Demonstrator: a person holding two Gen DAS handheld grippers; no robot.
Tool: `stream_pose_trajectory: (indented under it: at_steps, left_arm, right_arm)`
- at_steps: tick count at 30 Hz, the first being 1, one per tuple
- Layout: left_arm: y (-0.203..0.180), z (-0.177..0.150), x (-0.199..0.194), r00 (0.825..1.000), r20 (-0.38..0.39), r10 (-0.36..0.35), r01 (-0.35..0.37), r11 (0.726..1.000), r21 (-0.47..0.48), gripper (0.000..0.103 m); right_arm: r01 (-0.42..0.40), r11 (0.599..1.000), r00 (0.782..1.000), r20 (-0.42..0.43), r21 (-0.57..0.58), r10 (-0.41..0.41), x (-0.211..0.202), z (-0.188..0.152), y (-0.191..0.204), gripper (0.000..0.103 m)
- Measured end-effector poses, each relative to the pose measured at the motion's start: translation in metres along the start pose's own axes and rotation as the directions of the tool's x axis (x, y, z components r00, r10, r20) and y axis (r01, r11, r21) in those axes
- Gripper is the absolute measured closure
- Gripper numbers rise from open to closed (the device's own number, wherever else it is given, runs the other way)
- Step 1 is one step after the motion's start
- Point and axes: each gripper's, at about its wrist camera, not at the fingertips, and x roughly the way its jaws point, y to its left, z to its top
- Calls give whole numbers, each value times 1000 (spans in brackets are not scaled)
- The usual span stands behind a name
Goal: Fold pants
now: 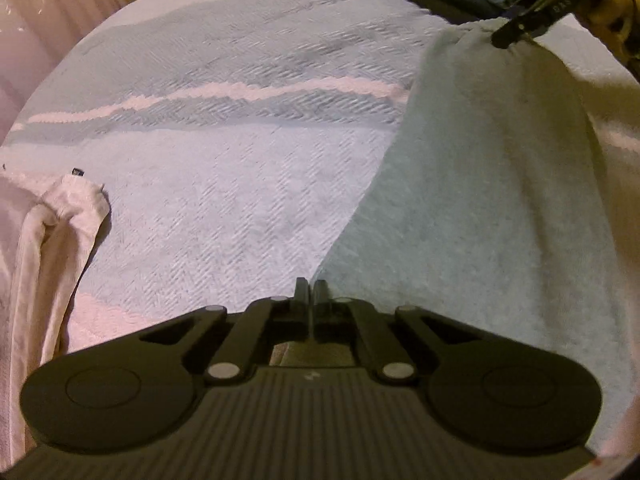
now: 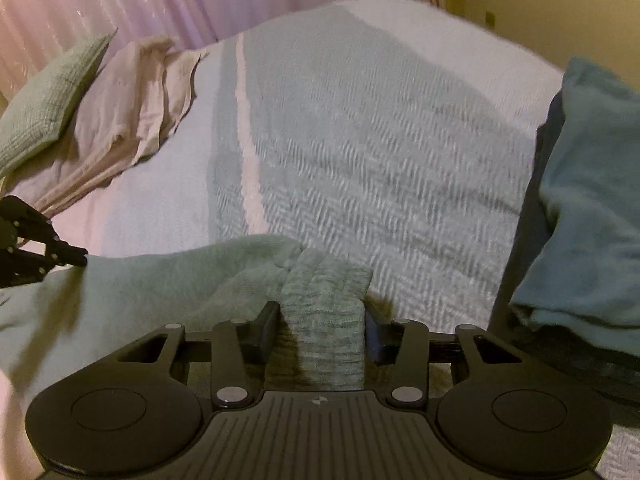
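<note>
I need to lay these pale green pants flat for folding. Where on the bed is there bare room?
The widest bare stretch of bedspread lies between the beige garments by the cushion and the blue folded pile. The left-wrist view shows the same bare patch left of the pants, bordered by a white garment. Both side edges are crowded.

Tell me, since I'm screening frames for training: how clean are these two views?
Left wrist: dim, warm-tinted, fisheye-curved; the bedspread weave is smeared, the other tongs are soft. Right wrist: same tint and curvature, bedspread streaked by blur, dark corners; the pants ribbing stays readable.
</note>
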Motion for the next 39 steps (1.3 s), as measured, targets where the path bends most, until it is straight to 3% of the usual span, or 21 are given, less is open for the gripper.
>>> stream_pose_trajectory:
  at_steps: [6,10,14,17,21,24,26,32,35,39]
  left_arm:
    - [-1,-11,51,998,-62,-11,7,998,-67,102]
    - [0,-14,37,998,-56,6,-11,996,-93,94]
    - [-1,-14,7,996,-60,63,-69,991,-113,92]
    - [-26,-7,-16,1000,-15,25,-26,995,-95,91]
    - [-71,9,-28,993,58,-98,102,992,-76,86]
    - [-102,15,-14,987,40,-156,158,987,-34,84]
    - [-118,13,5,989,-10,-144,144,989,19,84]
    - [-116,9,25,991,-71,-112,116,991,63,79]
    - [-113,13,32,989,-87,-121,128,989,80,74]
    - [-111,17,31,988,-98,-122,132,986,105,71]
  right_arm:
    - [40,998,998,-40,-48,-42,35,-1,5,60]
    - [65,997,998,-11,-48,-66,16,2,4,51]
    - [111,993,992,67,-27,-109,-20,-4,13,51]
    - [85,996,994,59,36,-87,-35,-27,14,50]
    - [-14,997,1000,-8,77,14,-36,-64,11,50]
    - [-76,993,996,-31,88,79,-35,-74,7,50]
    - [-103,985,993,-41,137,110,-35,-75,4,50]
    - [-211,854,975,35,476,221,-36,-110,10,50]
    - [-212,772,977,103,599,188,-23,-124,21,45]
    - [-214,581,977,176,785,121,-5,-136,21,44]
